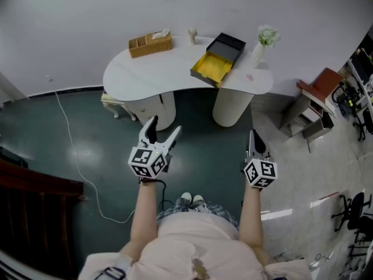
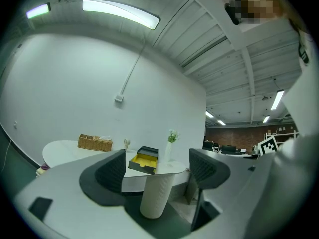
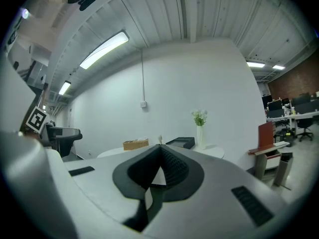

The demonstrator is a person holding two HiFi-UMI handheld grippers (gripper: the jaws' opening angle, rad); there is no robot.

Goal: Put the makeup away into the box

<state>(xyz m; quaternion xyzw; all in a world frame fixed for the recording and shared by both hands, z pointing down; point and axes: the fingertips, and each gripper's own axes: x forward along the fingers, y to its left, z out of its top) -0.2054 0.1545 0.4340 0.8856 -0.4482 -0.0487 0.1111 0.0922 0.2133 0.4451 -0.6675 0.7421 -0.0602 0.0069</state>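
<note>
An open black box [image 1: 218, 60] with a yellow lining sits on a white, kidney-shaped table [image 1: 169, 69], towards the table's right end. Its lid stands raised at the back. A small pinkish mark or item [image 1: 250, 76] lies on the tabletop just right of the box; it is too small to identify.

Behind and to the right of the box stands a slim white vase [image 1: 263, 42] holding pale flowers. Left of the box is a small pale ornament [image 1: 192, 36]. Further left is a wicker basket [image 1: 150, 44] with tissue showing at its top.

The table rests on two ribbed white pedestals against a plain white wall [image 1: 70, 16]. The floor [image 1: 58, 133] below is dark green and glossy, with a white cable [image 1: 73, 150] trailing across it. To the right, the floor changes to pale tiles, with a small reddish-brown side table [image 1: 317, 86] and black office chairs [image 1: 352, 209] at the edge. Dark wooden furniture [image 1: 29, 209] fills the lower left corner.

A person stands well back from the table, arms held forward. The left gripper [image 1: 164, 127] has its jaws spread wide with nothing between them. The right gripper [image 1: 254, 136] has its jaws pressed together, empty.
</note>
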